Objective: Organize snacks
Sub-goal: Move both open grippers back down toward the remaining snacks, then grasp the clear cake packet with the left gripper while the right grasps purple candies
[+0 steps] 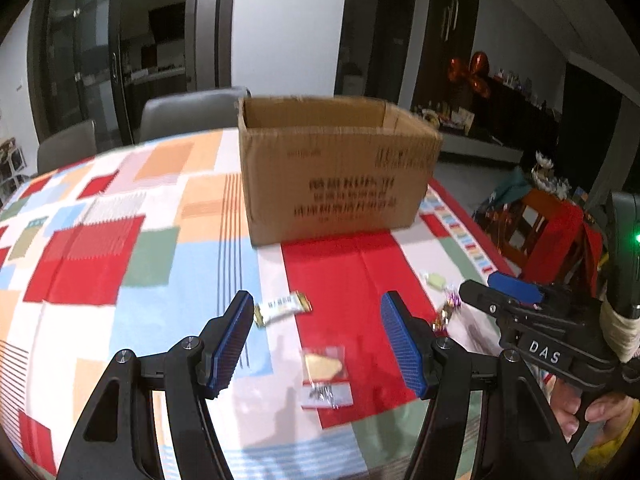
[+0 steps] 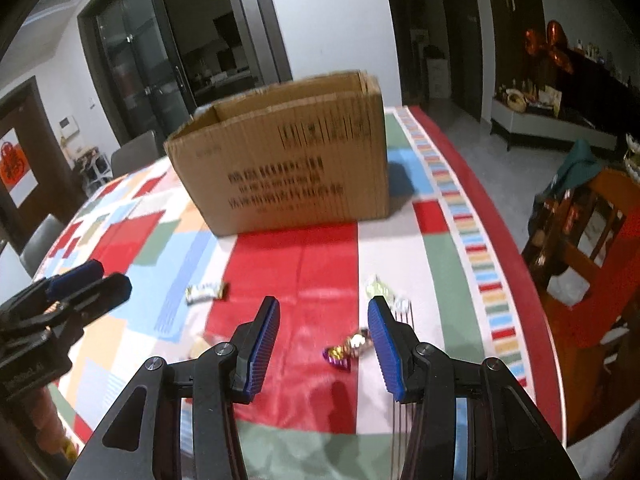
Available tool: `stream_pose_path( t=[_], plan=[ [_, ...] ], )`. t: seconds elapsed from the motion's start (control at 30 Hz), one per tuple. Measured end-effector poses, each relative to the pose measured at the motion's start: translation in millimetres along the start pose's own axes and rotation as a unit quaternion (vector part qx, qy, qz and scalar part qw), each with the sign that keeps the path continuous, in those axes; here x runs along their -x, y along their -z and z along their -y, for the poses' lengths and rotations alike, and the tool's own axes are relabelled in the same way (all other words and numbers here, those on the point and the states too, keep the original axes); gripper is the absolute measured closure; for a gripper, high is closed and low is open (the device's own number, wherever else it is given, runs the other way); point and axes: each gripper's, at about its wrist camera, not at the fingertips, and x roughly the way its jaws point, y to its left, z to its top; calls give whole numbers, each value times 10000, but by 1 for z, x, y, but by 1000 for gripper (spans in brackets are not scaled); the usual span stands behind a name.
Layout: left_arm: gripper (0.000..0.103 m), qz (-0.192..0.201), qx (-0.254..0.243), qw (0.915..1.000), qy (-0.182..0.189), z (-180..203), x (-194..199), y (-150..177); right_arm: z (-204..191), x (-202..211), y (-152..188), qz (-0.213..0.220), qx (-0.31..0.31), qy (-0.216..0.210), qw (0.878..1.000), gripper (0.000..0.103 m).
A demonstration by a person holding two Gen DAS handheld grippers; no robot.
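Looking at this one, both grippers hover over the table [image 1: 120,240] with nothing picked up so far. The left gripper [image 1: 316,340] has its jaws spread wide and empty, and the right gripper [image 2: 324,344] is open about the same, also empty.

Snacks are scattered on the cloth in front of the open box [image 1: 336,168], which sits at the far side, well apart from them. There's a white bar [image 1: 283,307], a clear packet [image 1: 326,376] with something yellowish inside, a purple-gold candy [image 2: 347,350] and a pale green candy [image 2: 378,285].

The relation that matters, I'd say: the purple-gold candy lies right between the right gripper's pads, a bit toward the right one, and its long axis runs roughly across the gap, tilted up to the right. So closing straight down would squeeze it end to end on the twisted wrapper tails; a small wrist turn probably gives a better bite. The left gripper is closer to the clear packet, which sits between its fingers and just below, while the white bar is just beside its left pad [image 1: 232,340], lying crosswise.

My guess is right hand takes the purple one, then it goes forward to the box. Frames are kinda blurry though, so wrapper details are iffy.
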Motion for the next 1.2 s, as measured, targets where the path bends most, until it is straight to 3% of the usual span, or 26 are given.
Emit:
stream_pose_path(
  t=[0.47, 0.93, 1.13, 1.2],
  plan=[
    [38, -890, 323, 9953, 201, -1, -49, 39, 14, -34, 27, -495, -361, 108, 9981, 56],
    [39, -1211, 272, 9922, 67, 3, -76, 49, 21, -61, 26, -607, -476, 265, 9967, 56],
    [48, -1264, 244, 9917, 71, 2, -81, 50, 15, -67, 24, -605, -310, 267, 9973, 64],
    [56, -1238, 210, 9921, 56, 3, -80, 51, 13, -68, 25, -594, -207, 314, 9975, 69]
  ],
)
